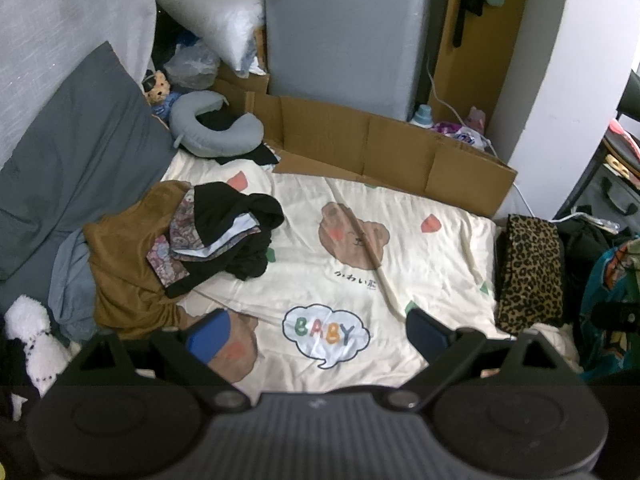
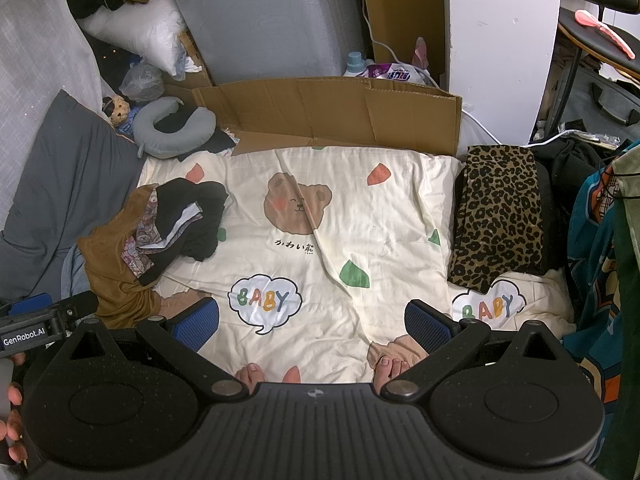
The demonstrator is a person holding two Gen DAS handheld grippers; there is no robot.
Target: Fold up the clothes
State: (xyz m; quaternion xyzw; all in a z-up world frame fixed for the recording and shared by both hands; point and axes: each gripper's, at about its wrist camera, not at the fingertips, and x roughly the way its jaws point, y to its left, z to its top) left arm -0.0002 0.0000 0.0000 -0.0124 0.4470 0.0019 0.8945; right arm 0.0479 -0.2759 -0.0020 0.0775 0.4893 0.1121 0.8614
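Cream bear-print quilt (image 2: 360,216) covers a bed w/ "BABY" bubbles. Unfolded clothes pile (image 1: 180,248) sits at its left edge by a grey pillow (image 1: 72,152); folded leopard-print garment (image 2: 500,216) lies on the right. Cardboard (image 2: 328,108) lines the far side. Left gripper (image 1: 316,330) & right gripper (image 2: 312,322) hover, both spread wide, empty.

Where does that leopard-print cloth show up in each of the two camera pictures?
Left wrist view: the leopard-print cloth lies at the right edge of the cream blanket.
Right wrist view: the leopard-print cloth lies right of centre, folded.
Shared landmark: the bear face printed on the blanket.
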